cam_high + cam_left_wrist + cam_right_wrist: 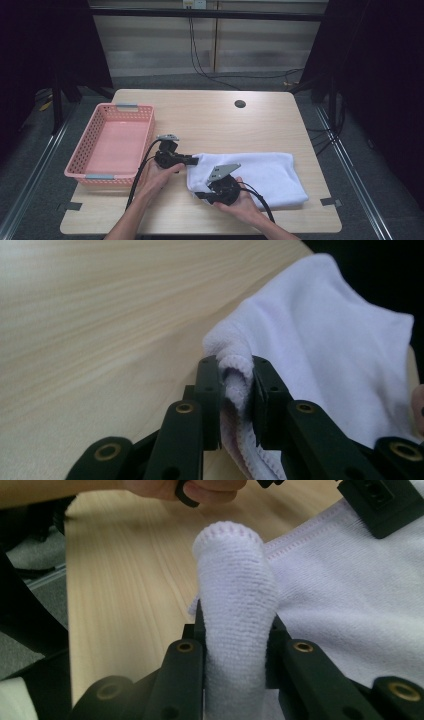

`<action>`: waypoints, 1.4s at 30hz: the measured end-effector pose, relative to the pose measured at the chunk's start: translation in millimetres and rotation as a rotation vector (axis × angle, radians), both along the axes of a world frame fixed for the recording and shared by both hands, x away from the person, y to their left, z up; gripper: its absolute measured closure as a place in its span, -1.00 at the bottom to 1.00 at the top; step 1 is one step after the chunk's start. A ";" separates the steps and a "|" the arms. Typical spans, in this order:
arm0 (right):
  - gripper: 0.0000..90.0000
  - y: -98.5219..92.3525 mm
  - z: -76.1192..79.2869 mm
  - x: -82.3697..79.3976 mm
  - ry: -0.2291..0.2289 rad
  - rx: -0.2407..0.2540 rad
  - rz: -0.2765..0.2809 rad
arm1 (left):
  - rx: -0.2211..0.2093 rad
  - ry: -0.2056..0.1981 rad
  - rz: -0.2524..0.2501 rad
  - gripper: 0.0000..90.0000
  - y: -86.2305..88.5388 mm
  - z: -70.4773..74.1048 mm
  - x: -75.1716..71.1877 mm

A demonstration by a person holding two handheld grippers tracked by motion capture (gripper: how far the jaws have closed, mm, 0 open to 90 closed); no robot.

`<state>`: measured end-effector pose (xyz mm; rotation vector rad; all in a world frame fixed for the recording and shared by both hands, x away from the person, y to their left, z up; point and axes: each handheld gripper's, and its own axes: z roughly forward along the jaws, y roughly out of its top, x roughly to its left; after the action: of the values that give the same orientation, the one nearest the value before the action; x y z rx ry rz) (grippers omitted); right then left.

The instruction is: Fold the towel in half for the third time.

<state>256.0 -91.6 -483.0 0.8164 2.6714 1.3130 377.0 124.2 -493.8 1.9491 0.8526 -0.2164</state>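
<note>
A white towel lies folded on the wooden table, right of centre. My left gripper is shut on the towel's far left corner; in the left gripper view the hemmed edge of the towel is pinched between the jaws of the left gripper. My right gripper is shut on the towel's near left corner. In the right gripper view a thick fold of the towel stands up between the jaws of the right gripper.
A pink plastic basket with nothing in it sits at the table's left edge, close to my left hand. A round cable hole is in the table's far side. Cables trail from both grippers toward the near edge.
</note>
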 end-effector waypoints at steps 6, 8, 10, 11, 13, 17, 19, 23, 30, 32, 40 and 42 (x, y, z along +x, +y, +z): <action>0.72 -8.7 22.7 0.2 0.001 0.073 -0.017 | -0.059 -0.033 0.027 0.70 2.4 23.8 -2.9; 0.72 -9.5 29.5 1.0 -0.001 0.096 -0.016 | -0.076 -0.055 0.025 0.70 3.3 30.5 -3.3; 0.72 -8.8 35.2 1.7 -0.005 0.109 -0.015 | -0.082 -0.058 0.028 0.71 4.8 35.6 -2.1; 0.72 -7.6 38.7 2.1 -0.009 0.110 -0.017 | -0.085 -0.060 0.032 0.71 4.8 37.5 -2.2; 0.73 -6.0 43.7 3.8 -0.012 0.125 -0.016 | -0.082 -0.076 0.036 0.71 7.7 44.4 -1.6; 0.73 0.6 59.3 7.4 -0.021 0.158 -0.011 | -0.080 -0.099 0.052 0.72 14.8 61.6 -2.5; 0.73 6.1 68.1 7.9 -0.034 0.167 -0.003 | -0.069 -0.111 0.057 0.72 19.4 69.9 -2.8; 0.75 18.1 82.3 9.9 -0.048 0.193 0.005 | -0.064 -0.126 0.075 0.72 33.0 85.1 -3.5; 0.75 42.7 103.4 12.0 -0.088 0.244 0.028 | 0.035 -0.217 0.106 0.72 48.9 117.1 -13.0; 0.75 44.7 103.2 12.3 -0.079 0.267 0.025 | 0.025 -0.215 0.097 0.72 46.8 115.9 -13.2; 0.73 13.0 88.2 8.8 -0.087 0.275 -0.035 | 0.025 -0.200 0.073 0.70 11.6 103.0 -3.1; 0.72 -0.7 89.0 8.1 -0.086 0.285 -0.061 | 0.023 -0.198 0.066 0.70 0.7 104.4 -0.2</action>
<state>264.1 -92.4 -394.1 0.8370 2.4077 1.6974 376.8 124.9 -389.3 1.9230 0.7899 0.0258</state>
